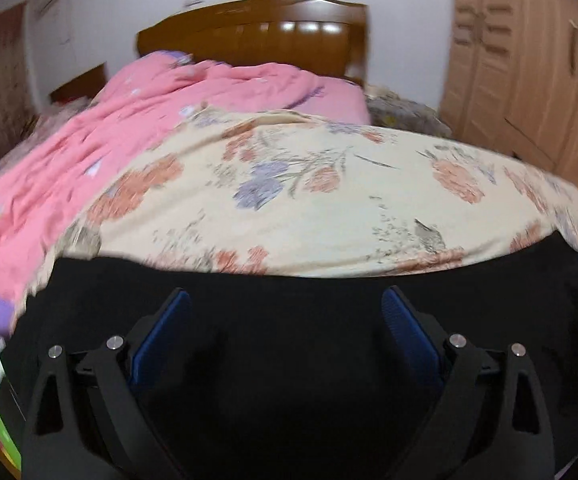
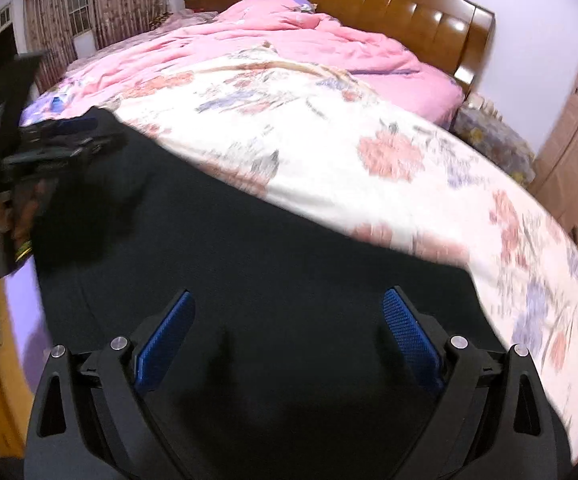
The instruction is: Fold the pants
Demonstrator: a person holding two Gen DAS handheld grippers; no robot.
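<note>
In the lower half of both wrist views, the left gripper [image 1: 285,320] and right gripper [image 2: 289,320] are hovering with jaws spread wide, gripping nothing, over the black pants [image 2: 249,260]. The pants are lying flat on the near edge of the bed [image 2: 469,12]; they look soft, limp and light, best pinched at an edge or corner. Beyond, the floral sheet [image 1: 329,200] and pink quilt [image 1: 149,112] are lying. No containers are showing.
</note>
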